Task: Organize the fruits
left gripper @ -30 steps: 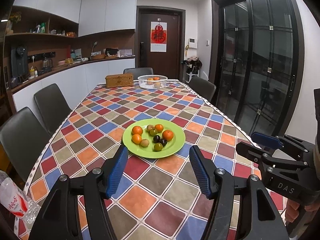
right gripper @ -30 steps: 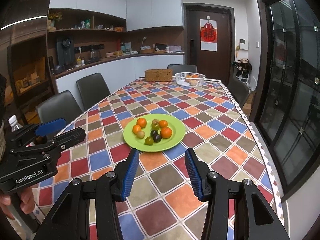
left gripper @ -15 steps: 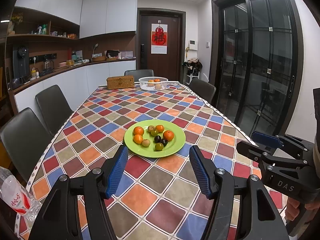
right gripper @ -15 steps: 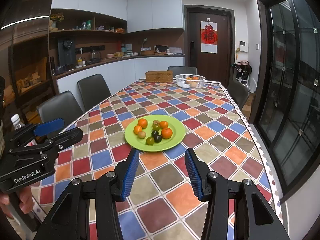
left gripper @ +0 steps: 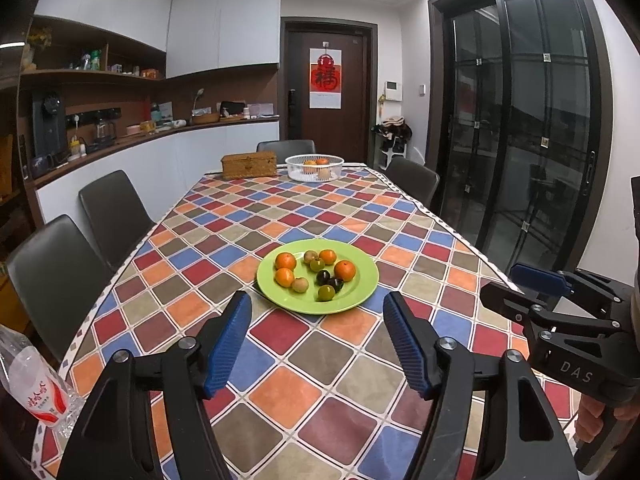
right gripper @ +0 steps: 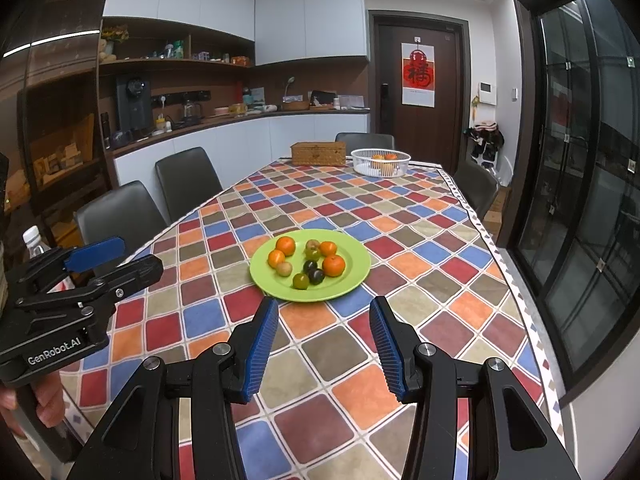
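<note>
A green plate (left gripper: 360,288) lies on the checked tablecloth and holds several small fruits: oranges (left gripper: 344,270), dark plums (left gripper: 323,277), green ones (left gripper: 326,292) and a brownish one (left gripper: 300,284). My left gripper (left gripper: 317,312) hovers short of the plate's near rim. Its jaws are opening and nothing is between them. My right gripper (right gripper: 324,312) is open and empty, also just short of the plate (right gripper: 352,276). Each gripper shows at the edge of the other's view, the right gripper (left gripper: 552,292) on the right and the left gripper (right gripper: 100,264) on the left.
A white basket (left gripper: 314,168) with oranges and a wicker box (left gripper: 249,165) stand at the table's far end. Dark chairs (left gripper: 112,212) line the left side and far end. A water bottle (left gripper: 36,388) stands at the near left corner. Glass doors (left gripper: 520,140) run along the right.
The left wrist view has shifted slightly, and the plate sits a little further right in it. The right gripper and the fruits have not moved.
</note>
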`<control>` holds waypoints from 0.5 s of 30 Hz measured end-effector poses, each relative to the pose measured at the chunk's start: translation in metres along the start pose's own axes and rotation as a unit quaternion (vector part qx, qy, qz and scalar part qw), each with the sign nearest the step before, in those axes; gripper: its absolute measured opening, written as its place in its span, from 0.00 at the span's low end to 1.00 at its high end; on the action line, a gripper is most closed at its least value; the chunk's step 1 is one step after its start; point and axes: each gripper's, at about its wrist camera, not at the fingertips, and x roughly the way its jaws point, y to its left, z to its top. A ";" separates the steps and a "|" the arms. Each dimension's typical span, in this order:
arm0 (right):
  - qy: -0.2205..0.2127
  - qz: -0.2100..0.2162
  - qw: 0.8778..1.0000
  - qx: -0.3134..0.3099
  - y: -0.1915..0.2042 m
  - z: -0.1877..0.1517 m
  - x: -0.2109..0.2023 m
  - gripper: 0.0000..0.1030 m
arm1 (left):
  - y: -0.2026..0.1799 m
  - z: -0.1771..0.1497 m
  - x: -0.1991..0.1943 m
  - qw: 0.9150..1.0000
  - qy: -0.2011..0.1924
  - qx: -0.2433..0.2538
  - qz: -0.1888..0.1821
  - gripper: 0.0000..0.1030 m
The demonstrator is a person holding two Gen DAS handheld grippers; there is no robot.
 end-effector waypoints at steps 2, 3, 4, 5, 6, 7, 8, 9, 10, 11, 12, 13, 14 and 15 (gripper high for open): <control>0.000 0.000 1.000 0.000 0.000 0.000 -0.001 0.47 | 0.000 0.000 0.000 1.000 0.000 0.000 0.000 0.66; 0.000 0.000 1.000 0.000 0.000 0.000 0.000 0.47 | 0.000 0.000 0.000 1.000 0.000 0.000 0.000 0.65; 0.000 0.000 1.000 0.000 0.000 0.000 -0.001 0.47 | 0.000 0.000 0.000 1.000 -0.001 0.000 0.001 0.65; 0.000 0.000 1.000 0.000 0.000 0.000 -0.001 0.47 | 0.000 0.000 0.000 1.000 -0.001 0.001 0.001 0.65; 0.000 0.000 1.000 -0.001 0.000 0.000 -0.001 0.47 | 0.000 0.000 0.000 1.000 -0.001 0.001 0.002 0.66; 0.000 0.001 1.000 0.000 0.000 0.000 -0.002 0.47 | 0.000 0.000 0.000 1.000 -0.002 0.001 0.003 0.66; 0.000 0.000 1.000 0.000 0.000 0.000 -0.001 0.47 | 0.001 0.001 0.000 1.000 -0.002 0.001 0.003 0.66; 0.000 0.000 1.000 -0.001 0.000 0.000 -0.001 0.47 | 0.002 0.001 0.000 1.000 -0.001 0.000 0.002 0.66; 0.000 0.000 1.000 -0.001 0.000 0.000 -0.001 0.47 | 0.001 0.001 -0.001 1.000 -0.002 0.000 0.002 0.66; 0.000 0.000 1.000 0.000 0.000 0.000 -0.001 0.47 | 0.001 0.001 0.000 1.000 -0.002 0.001 0.003 0.66; 0.000 0.001 1.000 0.000 0.000 0.000 -0.001 0.47 | 0.001 0.001 0.000 1.000 -0.002 0.001 0.002 0.66; 0.000 0.001 1.000 -0.001 0.000 0.000 -0.002 0.47 | 0.002 0.001 0.000 1.000 -0.002 0.001 0.002 0.66; 0.001 0.001 1.000 -0.001 0.000 0.000 -0.002 0.47 | 0.002 0.002 0.000 1.000 -0.002 0.001 0.002 0.66; 0.001 0.001 1.000 -0.001 0.001 -0.001 -0.003 0.47 | 0.002 0.001 0.000 1.000 -0.002 0.001 0.002 0.66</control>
